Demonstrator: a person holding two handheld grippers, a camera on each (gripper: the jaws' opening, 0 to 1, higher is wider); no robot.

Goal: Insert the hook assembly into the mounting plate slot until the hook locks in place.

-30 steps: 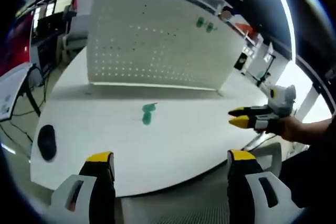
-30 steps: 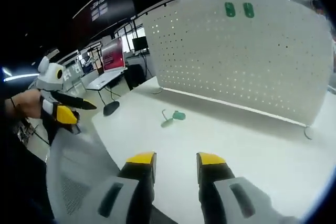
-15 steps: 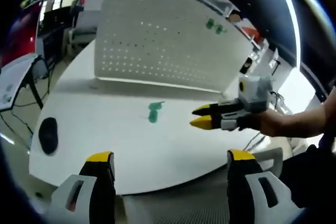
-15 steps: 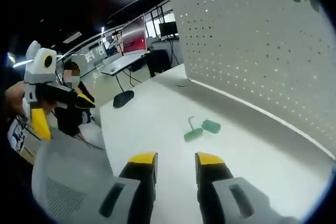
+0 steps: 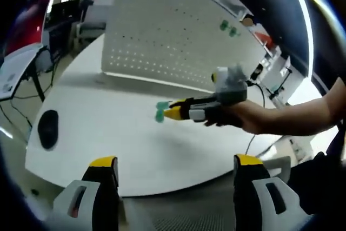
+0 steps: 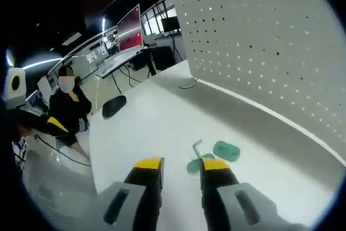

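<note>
green hook assembly (image 6: 212,154) — flat on table | white perforated mounting plate (image 6: 259,41) — upright

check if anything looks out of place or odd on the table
One green hook lies loose on the white table instead of hanging on the pegboard, where two green pieces already sit. Nothing looks spilled or broken.

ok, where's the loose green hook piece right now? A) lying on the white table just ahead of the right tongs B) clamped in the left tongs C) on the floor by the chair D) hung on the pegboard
A: the green hook piece lies flat on the white table, just past the tips of the right tongs, which have not closed on it.
</note>
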